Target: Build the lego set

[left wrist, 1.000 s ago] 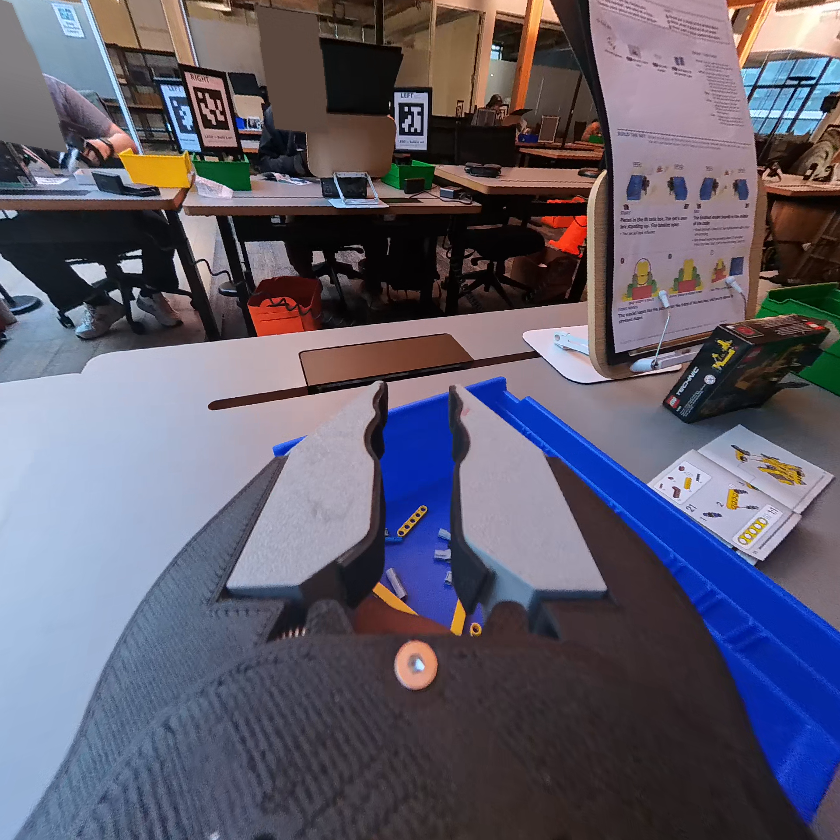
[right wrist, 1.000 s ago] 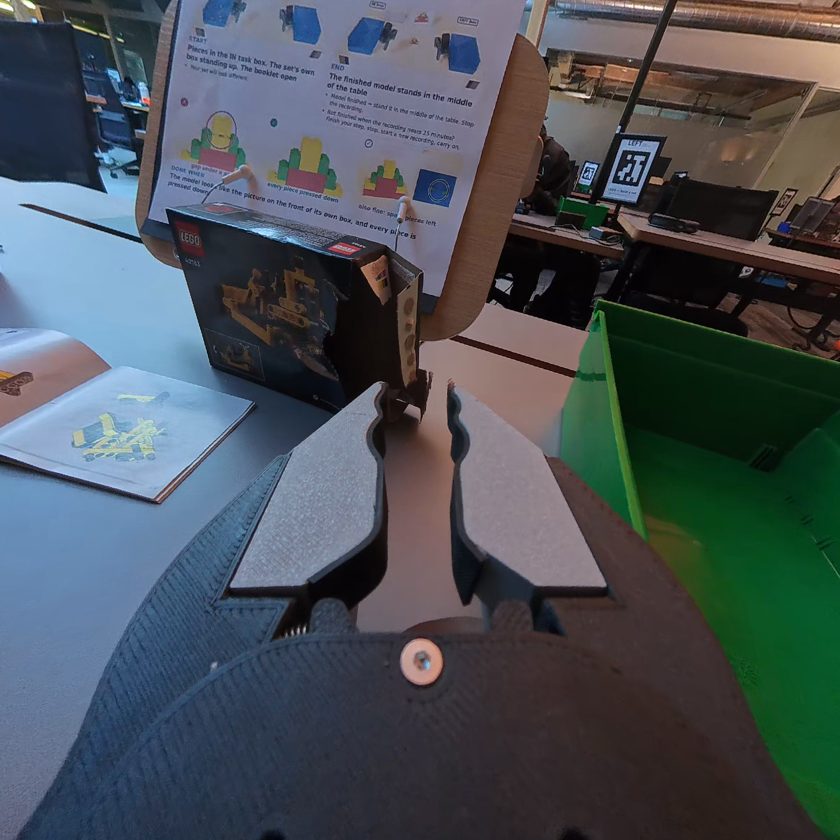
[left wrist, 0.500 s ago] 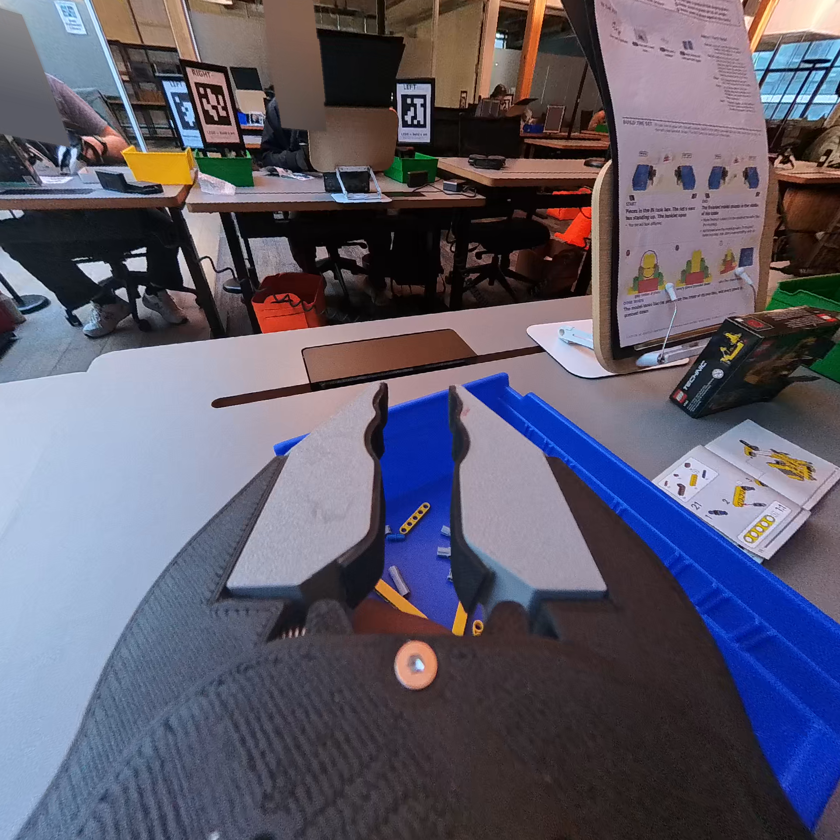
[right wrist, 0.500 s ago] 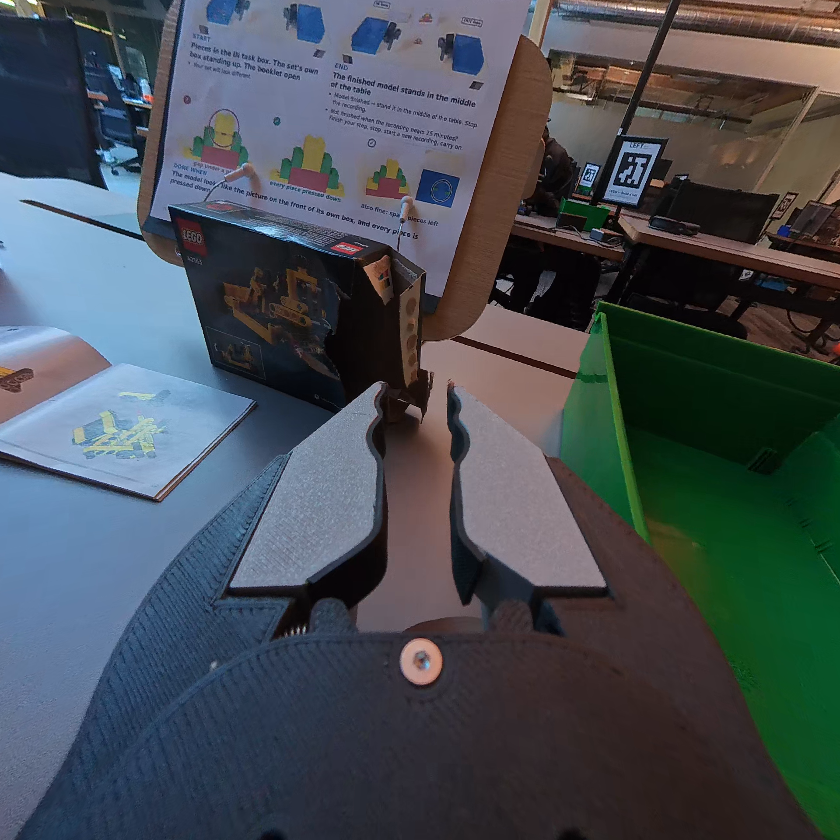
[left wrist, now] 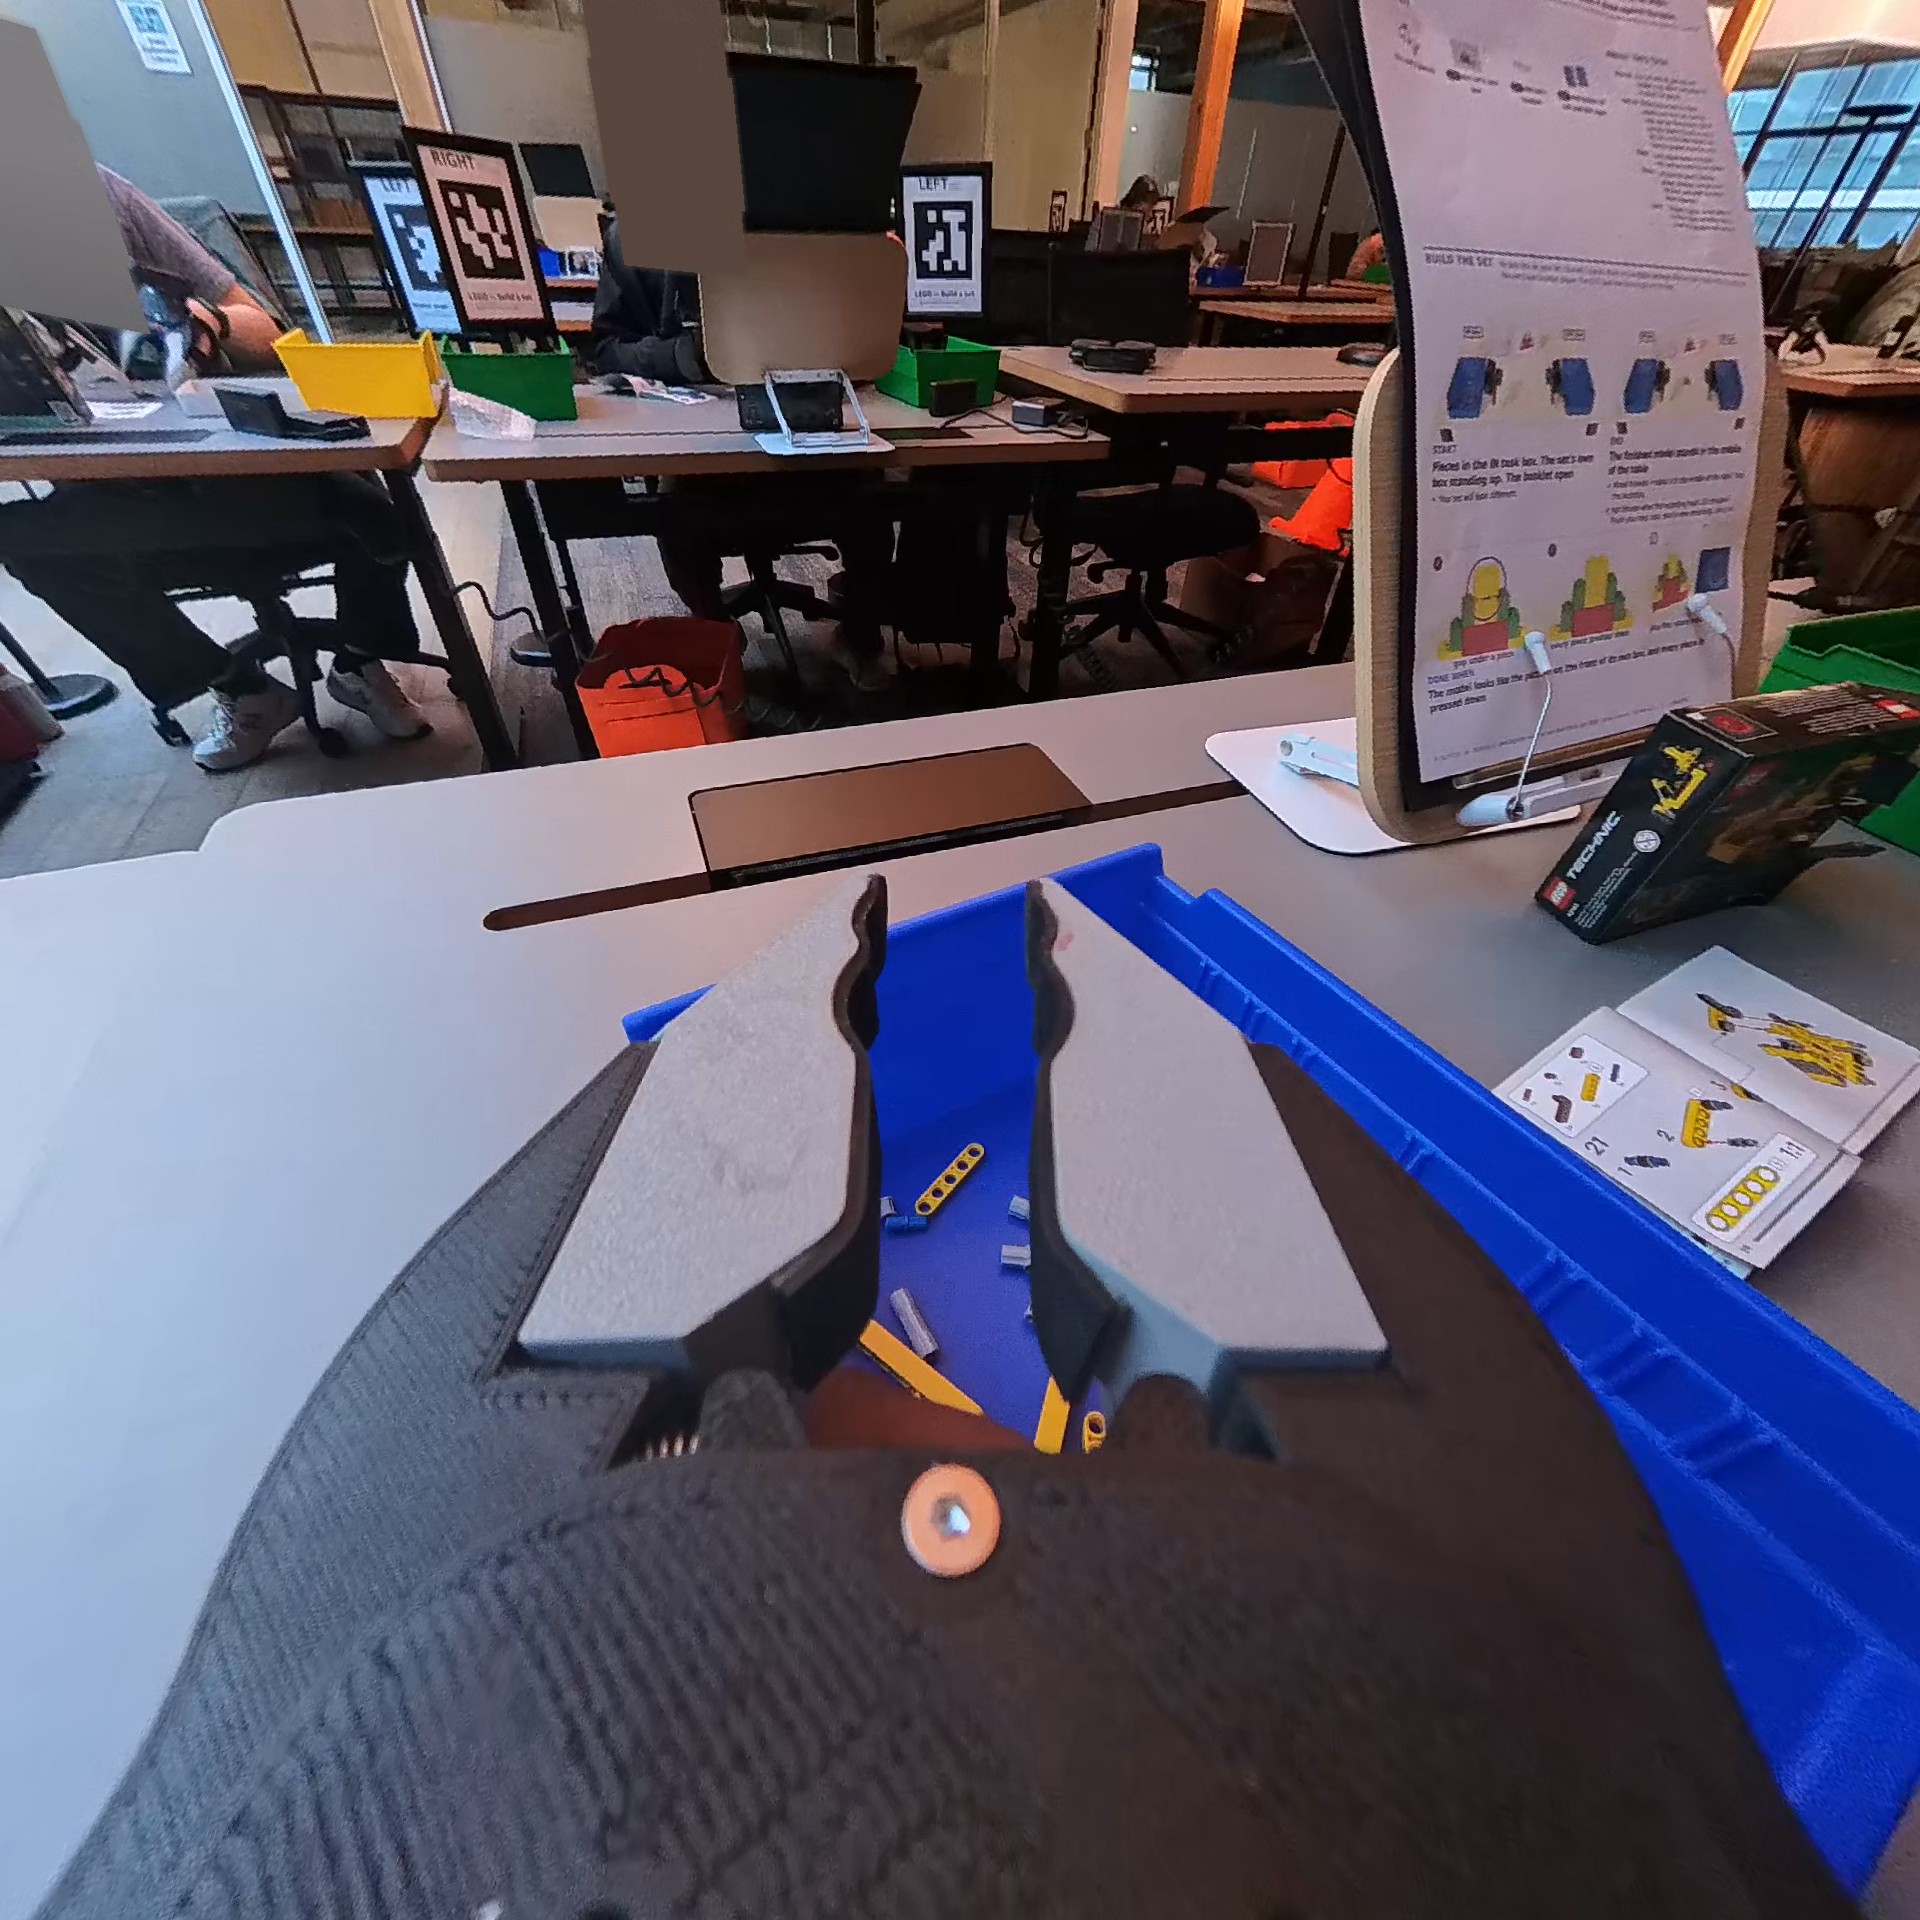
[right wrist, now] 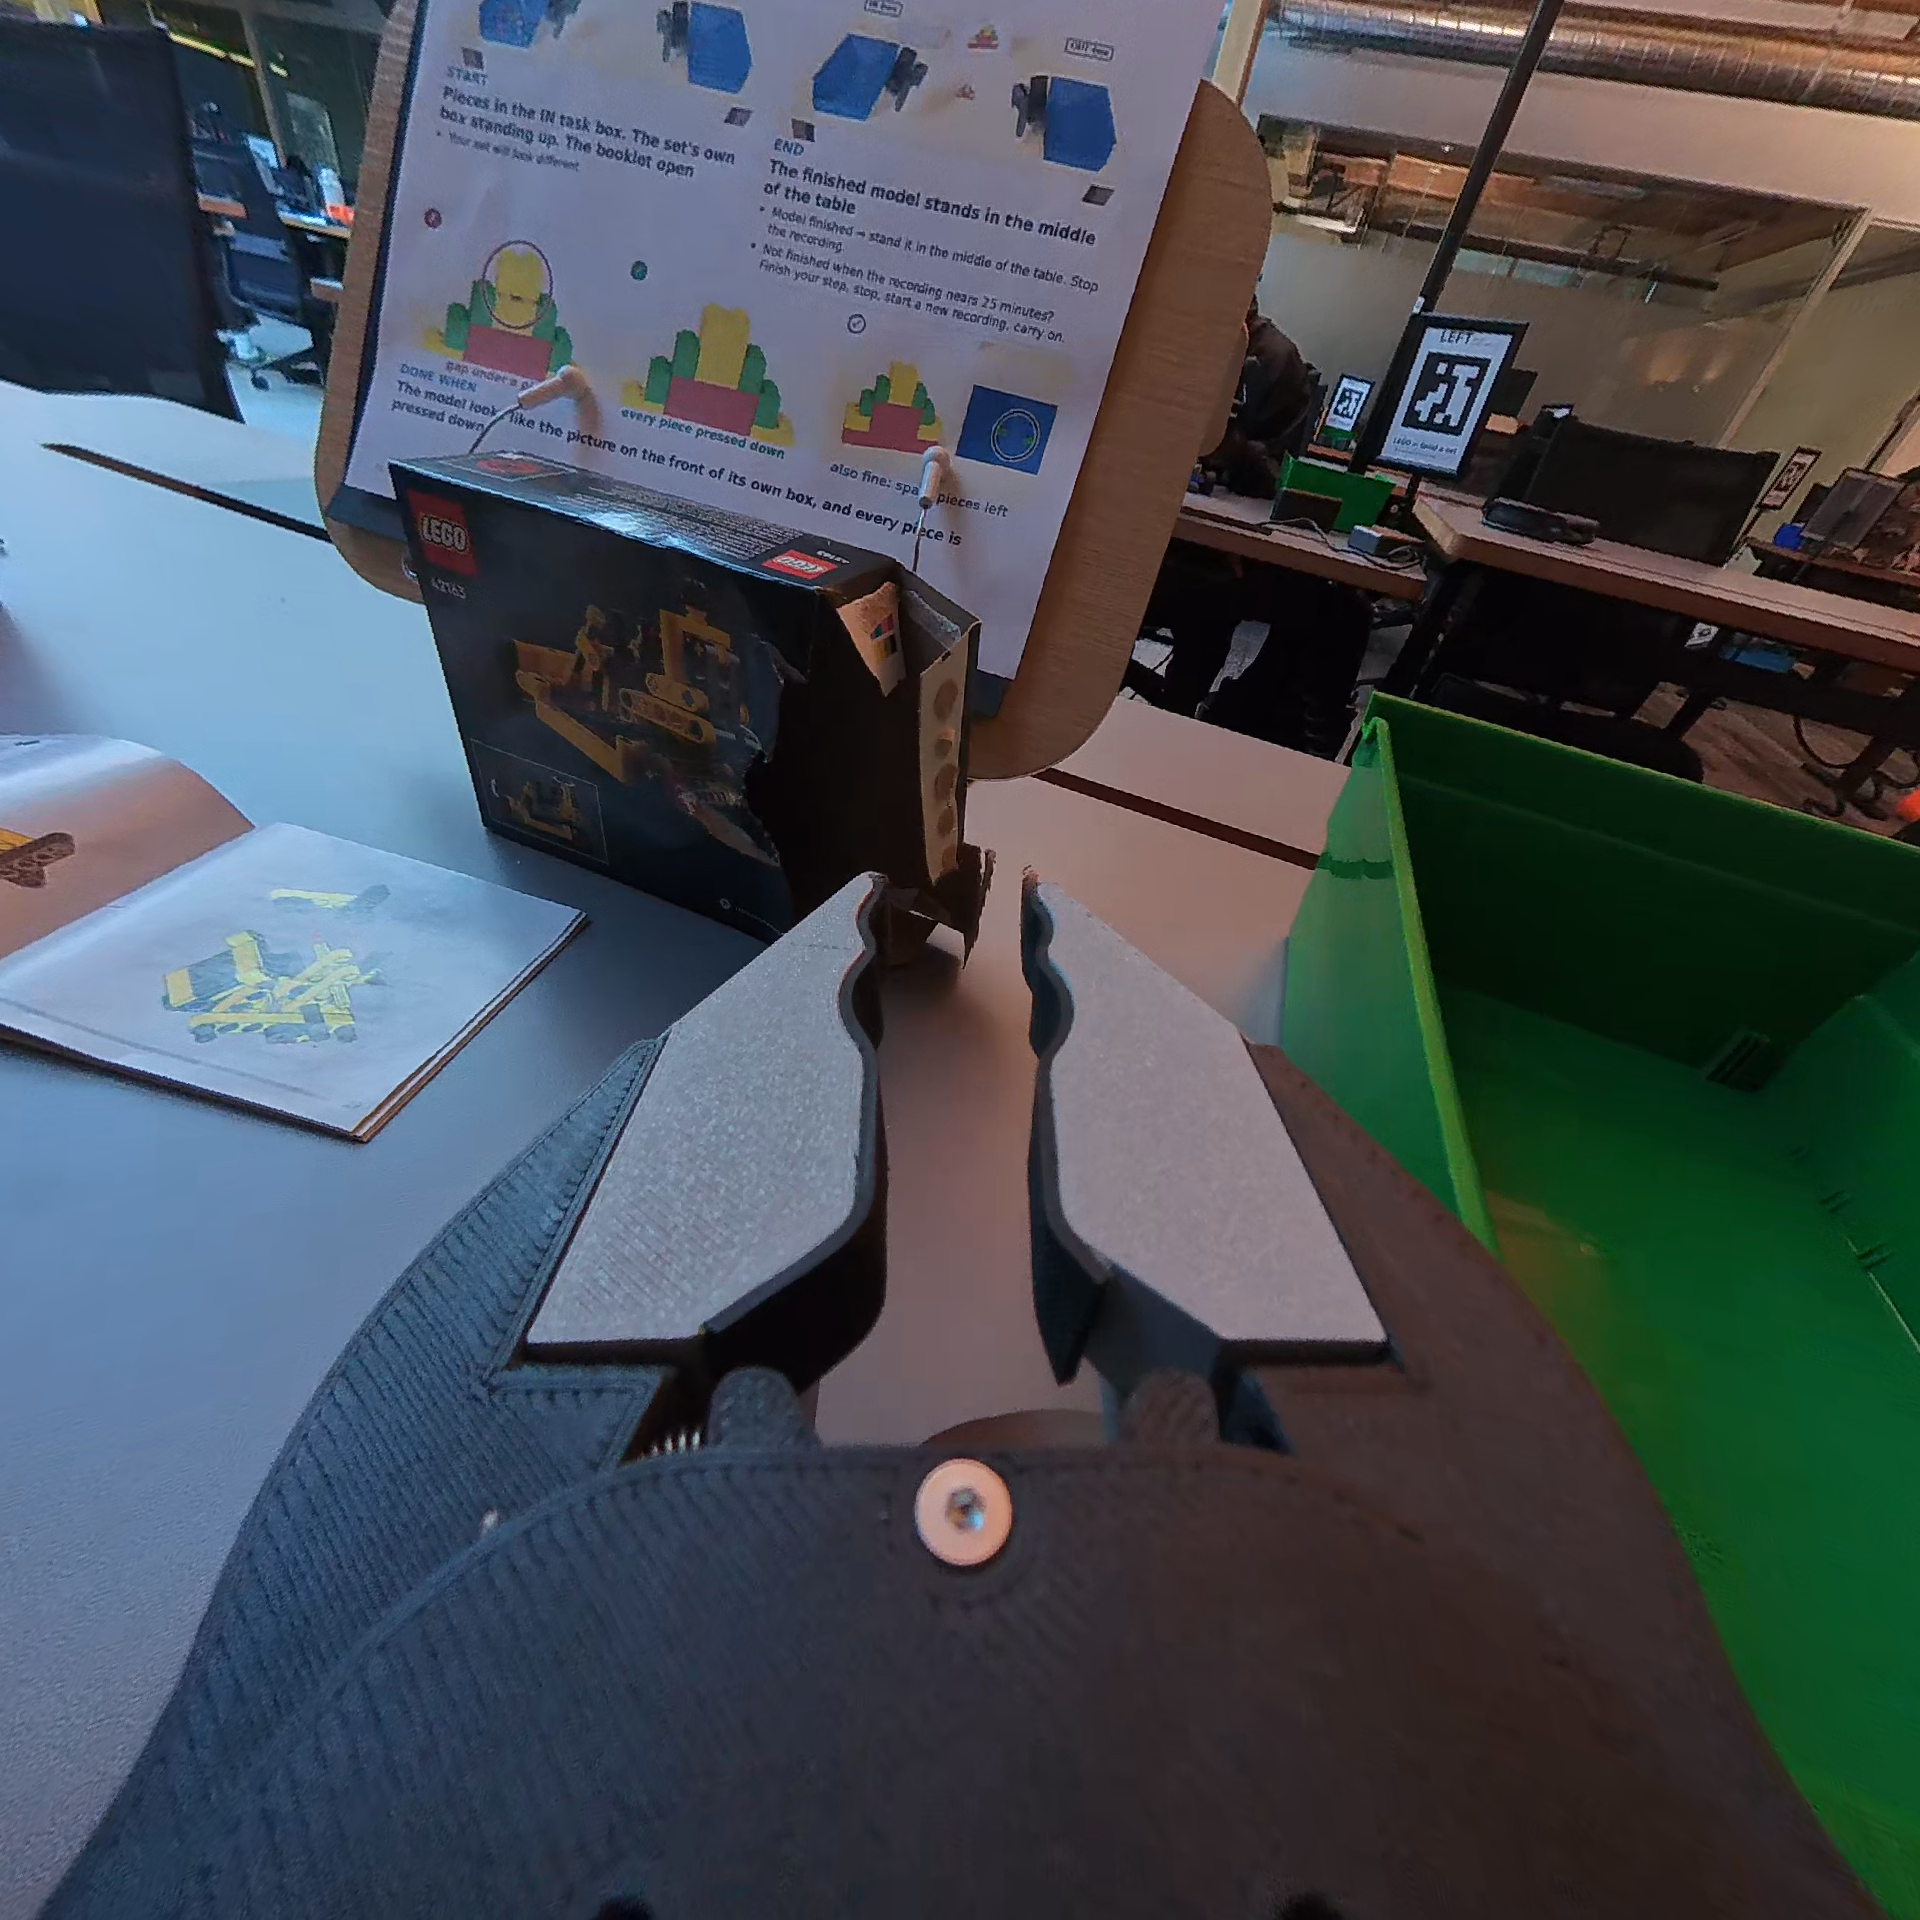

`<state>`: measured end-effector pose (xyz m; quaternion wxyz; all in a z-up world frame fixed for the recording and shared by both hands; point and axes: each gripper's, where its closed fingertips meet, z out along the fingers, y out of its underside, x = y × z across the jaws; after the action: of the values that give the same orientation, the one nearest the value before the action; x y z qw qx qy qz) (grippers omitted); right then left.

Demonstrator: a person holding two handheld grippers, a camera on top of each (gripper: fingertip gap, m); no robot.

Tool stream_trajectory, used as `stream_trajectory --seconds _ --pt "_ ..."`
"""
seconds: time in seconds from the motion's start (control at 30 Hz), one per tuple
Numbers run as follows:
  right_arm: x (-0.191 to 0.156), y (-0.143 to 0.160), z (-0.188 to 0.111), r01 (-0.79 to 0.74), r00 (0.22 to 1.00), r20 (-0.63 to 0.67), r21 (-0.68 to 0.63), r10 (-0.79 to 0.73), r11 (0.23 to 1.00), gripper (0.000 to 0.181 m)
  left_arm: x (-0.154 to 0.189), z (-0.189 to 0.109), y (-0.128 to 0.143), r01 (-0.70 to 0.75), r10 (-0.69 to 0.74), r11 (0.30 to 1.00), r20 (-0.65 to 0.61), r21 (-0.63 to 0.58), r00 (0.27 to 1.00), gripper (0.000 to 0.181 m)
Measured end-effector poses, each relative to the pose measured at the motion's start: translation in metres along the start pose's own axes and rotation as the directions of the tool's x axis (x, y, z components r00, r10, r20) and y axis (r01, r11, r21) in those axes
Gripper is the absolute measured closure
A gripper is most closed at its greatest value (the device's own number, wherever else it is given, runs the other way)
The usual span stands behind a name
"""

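My left gripper [left wrist: 954, 904] is open and empty, held above a blue bin [left wrist: 1455, 1164]. Between its fingers I see loose pieces on the bin floor: a yellow holed beam [left wrist: 948, 1178], small grey pins [left wrist: 914, 1322] and yellow bars [left wrist: 1049, 1413]. My right gripper [right wrist: 954, 902] is open and empty, over bare table, its tips close to the torn flap of the black set box [right wrist: 665, 696]. The box also shows in the left wrist view [left wrist: 1725, 821]. The open booklet [right wrist: 281, 977] lies left of the right gripper and right of the blue bin [left wrist: 1714, 1101].
A green bin [right wrist: 1621, 1039] stands close on the right of the right gripper. An instruction sheet on a wooden stand [right wrist: 790, 260] rises behind the box. A dark inset panel [left wrist: 883, 805] lies in the grey table beyond the blue bin. Other desks and seated people are behind. Tip to tip, the grippers are about 65 centimetres apart.
The left wrist view has shifted slightly, with the box and booklet drifting right and up in view. The right gripper has hardly moved. Both grippers stay open.
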<state>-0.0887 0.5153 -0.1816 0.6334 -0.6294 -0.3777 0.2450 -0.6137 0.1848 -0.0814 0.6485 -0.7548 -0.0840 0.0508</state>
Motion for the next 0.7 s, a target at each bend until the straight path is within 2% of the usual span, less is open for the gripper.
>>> stream_trajectory --seconds 0.7 --pt "-0.0042 -0.0006 0.0043 0.008 1.0 0.016 0.0 -0.008 1.0 0.16 0.0057 0.0029 0.0033 -0.069 0.069 0.997 0.013 -0.028 0.998 0.157"
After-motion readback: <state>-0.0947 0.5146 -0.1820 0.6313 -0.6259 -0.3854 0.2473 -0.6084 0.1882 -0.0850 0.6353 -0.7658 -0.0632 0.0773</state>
